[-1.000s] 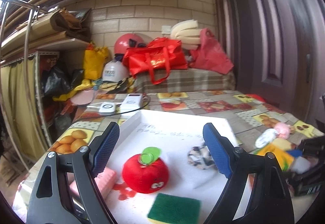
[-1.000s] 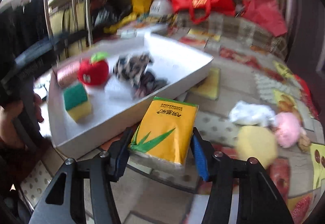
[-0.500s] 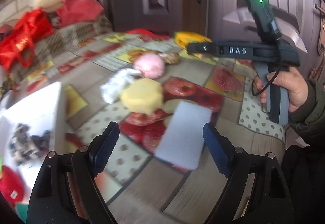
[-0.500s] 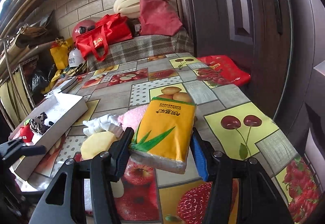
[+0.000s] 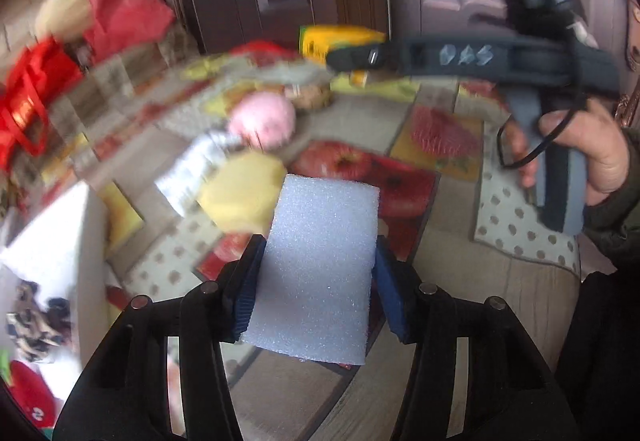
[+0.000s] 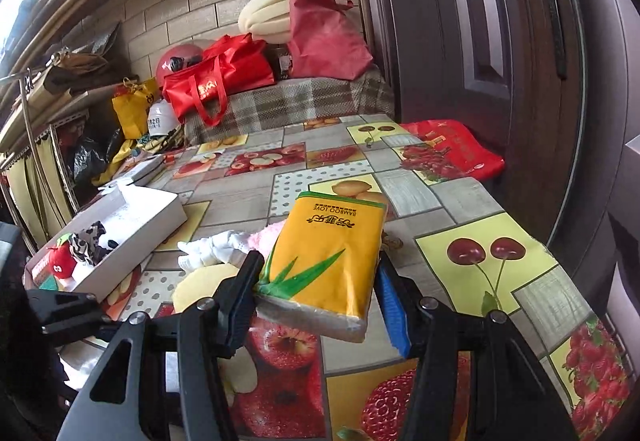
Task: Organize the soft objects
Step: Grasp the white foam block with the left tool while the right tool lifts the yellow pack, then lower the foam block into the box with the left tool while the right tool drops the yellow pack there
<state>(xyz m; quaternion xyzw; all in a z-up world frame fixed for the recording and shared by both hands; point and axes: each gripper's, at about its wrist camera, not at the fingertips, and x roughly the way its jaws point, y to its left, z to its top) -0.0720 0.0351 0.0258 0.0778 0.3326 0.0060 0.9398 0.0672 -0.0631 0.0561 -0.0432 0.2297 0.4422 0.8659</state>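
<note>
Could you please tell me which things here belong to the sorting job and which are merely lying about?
Job: white foam block in left gripper; yellow tissue pack in right gripper; white tray; pink plush.
Lying about: red bags; helmet.

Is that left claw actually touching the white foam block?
Touching. The left wrist view shows the left gripper closed on the white foam block, both blue pads pressed against its sides.

Red bags (image 6: 224,77) sit on a plaid-covered bench (image 6: 296,101) beside a dark door (image 6: 472,53).
</note>
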